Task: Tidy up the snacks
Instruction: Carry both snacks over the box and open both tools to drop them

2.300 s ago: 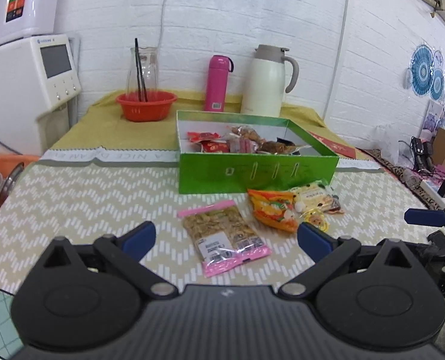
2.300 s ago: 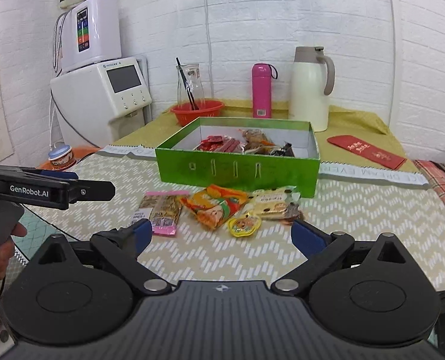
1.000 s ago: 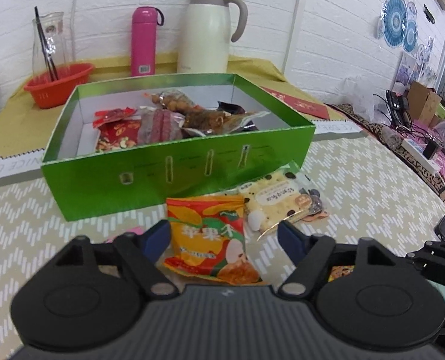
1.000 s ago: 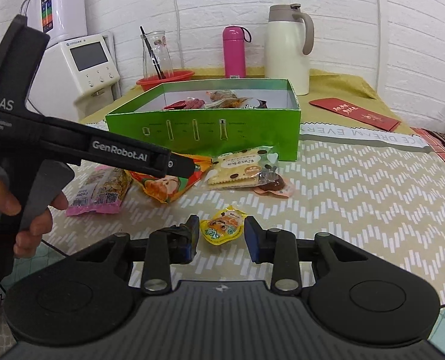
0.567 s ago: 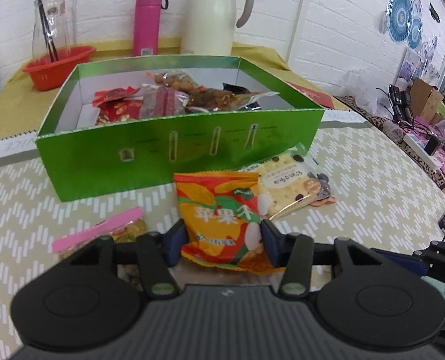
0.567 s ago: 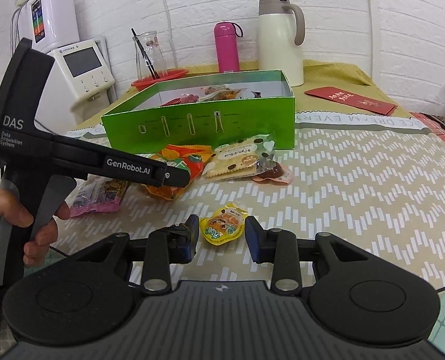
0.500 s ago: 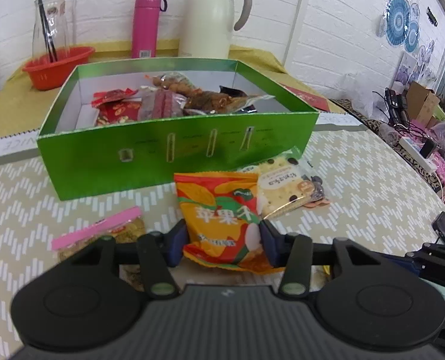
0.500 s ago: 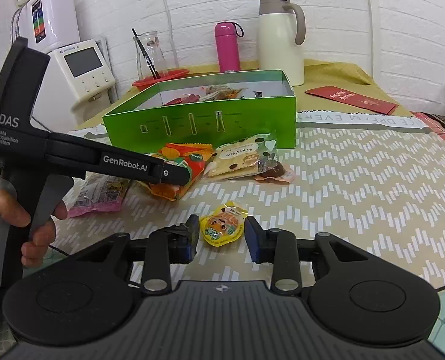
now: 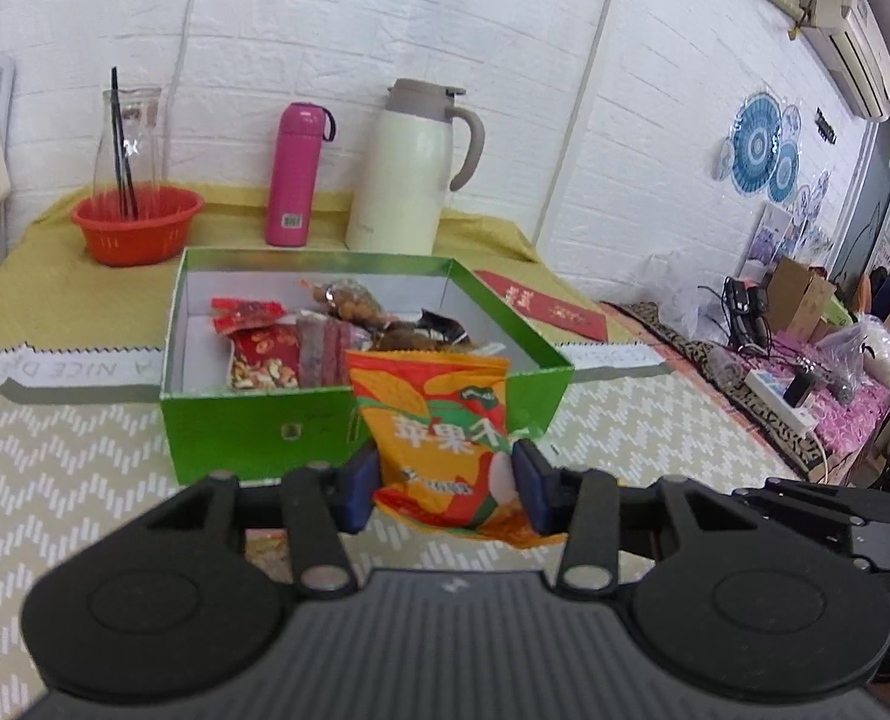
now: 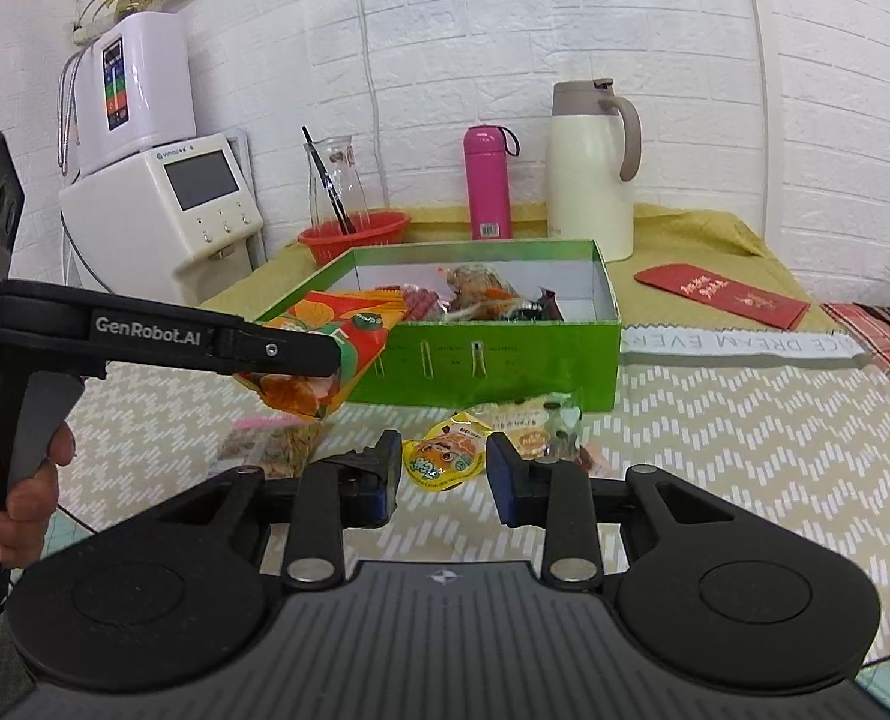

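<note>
Snacks, nearest first: a small yellow packet (image 10: 445,457) sits between the jaws of the right gripper (image 10: 438,468), which are closed in on its two sides, blue pads (image 10: 388,468) touching its edges; whether it is off the desk (image 10: 745,450) cannot be told. In the left wrist view, the left gripper (image 9: 445,483) has its jaws closed on the lower part of an orange snack bag (image 9: 438,438), pads (image 9: 360,483) pressing both side edges. The right wrist view shows that bag (image 10: 324,354) clear of the desk, held at 10 o'clock from the yellow packet, just in front of the near-left corner of the green box (image 10: 487,354).

Just past the yellow packet, at 1 o'clock, a cookie packet (image 10: 535,420) lies flat on the desk, close to the box's front wall. At 9 o'clock from the yellow packet, a pink-edged nut packet (image 10: 270,441) lies flat, under the held bag.

Green box (image 9: 252,426) is open-topped; inside lie red packets (image 9: 258,354) on its left and brown wrapped items (image 9: 354,300) toward centre-right.

Beyond the box, from 11 to 1 o'clock: a red basket (image 9: 135,225) with a glass carafe (image 9: 129,138) standing in it, a pink bottle (image 9: 297,174), and a cream thermos jug (image 9: 408,168), all upright on a yellow cloth (image 9: 72,294). A red envelope (image 10: 721,294) lies flat at 2 o'clock. A white appliance (image 10: 162,210) stands at far left.
</note>
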`<action>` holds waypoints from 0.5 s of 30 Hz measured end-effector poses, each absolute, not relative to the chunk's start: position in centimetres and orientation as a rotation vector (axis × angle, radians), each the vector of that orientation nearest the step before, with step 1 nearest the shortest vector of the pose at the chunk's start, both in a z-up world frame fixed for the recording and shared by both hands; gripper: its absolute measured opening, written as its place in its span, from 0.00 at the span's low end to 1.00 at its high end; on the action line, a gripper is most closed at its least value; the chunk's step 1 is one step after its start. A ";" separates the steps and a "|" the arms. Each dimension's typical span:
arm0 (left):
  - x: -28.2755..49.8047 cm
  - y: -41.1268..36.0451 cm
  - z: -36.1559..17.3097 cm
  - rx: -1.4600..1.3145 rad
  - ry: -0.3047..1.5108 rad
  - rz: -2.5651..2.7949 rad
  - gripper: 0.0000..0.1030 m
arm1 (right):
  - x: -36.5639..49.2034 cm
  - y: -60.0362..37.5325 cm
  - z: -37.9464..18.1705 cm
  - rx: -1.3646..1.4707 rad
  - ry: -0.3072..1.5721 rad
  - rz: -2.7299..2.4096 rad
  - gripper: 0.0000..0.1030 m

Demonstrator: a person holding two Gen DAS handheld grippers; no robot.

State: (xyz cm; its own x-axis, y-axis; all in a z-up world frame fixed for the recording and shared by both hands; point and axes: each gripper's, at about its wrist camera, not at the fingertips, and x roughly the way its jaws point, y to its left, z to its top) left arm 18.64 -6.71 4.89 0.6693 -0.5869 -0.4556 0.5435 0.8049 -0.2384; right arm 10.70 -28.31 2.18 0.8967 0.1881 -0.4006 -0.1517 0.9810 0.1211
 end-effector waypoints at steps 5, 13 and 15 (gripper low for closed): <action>20.0 -6.1 7.2 -0.059 0.495 -0.587 0.43 | 13.2 -28.6 4.2 0.093 0.376 0.187 0.53; 23.5 -5.7 8.1 -0.056 0.493 -0.534 0.43 | 19.1 -30.1 5.0 0.116 0.380 0.171 0.53; 24.5 -5.8 7.9 -0.049 0.501 -0.520 0.43 | 20.5 -30.6 4.8 0.141 0.399 0.164 0.53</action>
